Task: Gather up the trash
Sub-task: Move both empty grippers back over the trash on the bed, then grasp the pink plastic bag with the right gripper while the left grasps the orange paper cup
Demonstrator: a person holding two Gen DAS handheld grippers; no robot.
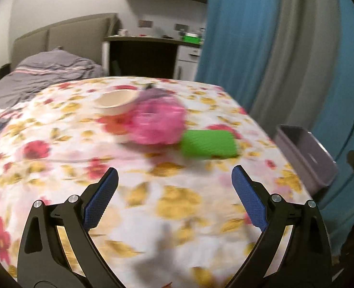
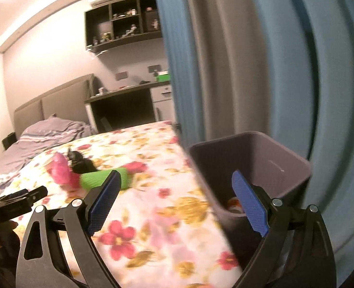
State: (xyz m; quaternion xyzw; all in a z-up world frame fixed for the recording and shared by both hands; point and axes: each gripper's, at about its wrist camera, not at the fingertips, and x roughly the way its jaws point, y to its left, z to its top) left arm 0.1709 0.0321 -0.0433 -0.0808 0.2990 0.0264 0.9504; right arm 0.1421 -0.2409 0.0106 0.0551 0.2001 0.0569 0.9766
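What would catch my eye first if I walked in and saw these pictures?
Probably the loud floral cloth covering the table, with a crumpled pink bag and a bright green roll lying side by side near its middle and a cream bowl just behind them. A purple bin stands at the table's right edge by the blue curtain, something small already inside. Both pairs of black tongs, blue-padded, are open and empty.

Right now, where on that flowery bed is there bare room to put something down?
The near cloth between the left claw and the green roll is bare. So is the strip from the roll to the purple bin. It is crowded further back, around the pink bundle and white bowl.
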